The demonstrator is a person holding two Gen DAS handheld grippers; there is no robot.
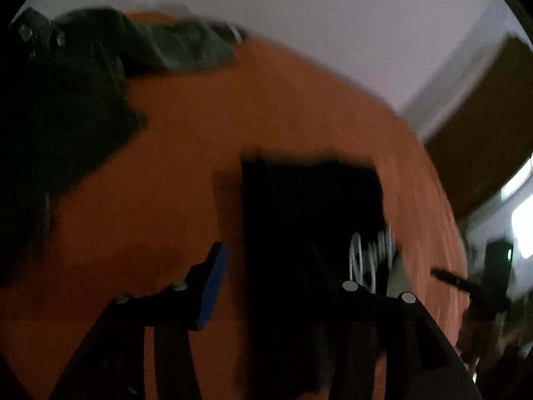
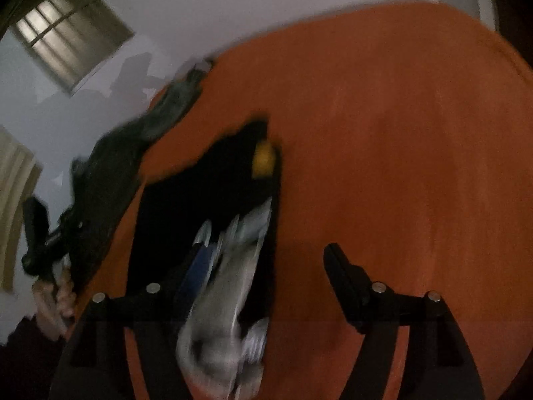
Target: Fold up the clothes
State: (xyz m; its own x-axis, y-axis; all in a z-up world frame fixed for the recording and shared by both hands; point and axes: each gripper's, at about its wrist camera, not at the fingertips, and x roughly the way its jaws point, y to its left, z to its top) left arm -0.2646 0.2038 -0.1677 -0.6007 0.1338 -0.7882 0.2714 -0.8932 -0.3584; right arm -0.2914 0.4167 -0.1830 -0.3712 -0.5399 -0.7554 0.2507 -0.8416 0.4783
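A: Garment — a black shirt [image 2: 206, 200] with a pale print, lying flat on the orange bedspread [image 2: 399, 133], near its front edge. Why flat? Likely laid down to set a fold.

B: Left gripper [image 1: 283, 286] — fingers apart, shirt between them, nothing pinched. Right gripper [image 2: 266, 280] also stands wide, the shirt under its left finger.

A: Pile of dark clothes [image 1: 100, 66] waits at the far edge, well apart — probably next.

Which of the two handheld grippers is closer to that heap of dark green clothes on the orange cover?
Left. The left gripper sits beside the heap of dark green clothes; the right gripper hangs farther off, over the black printed garment.
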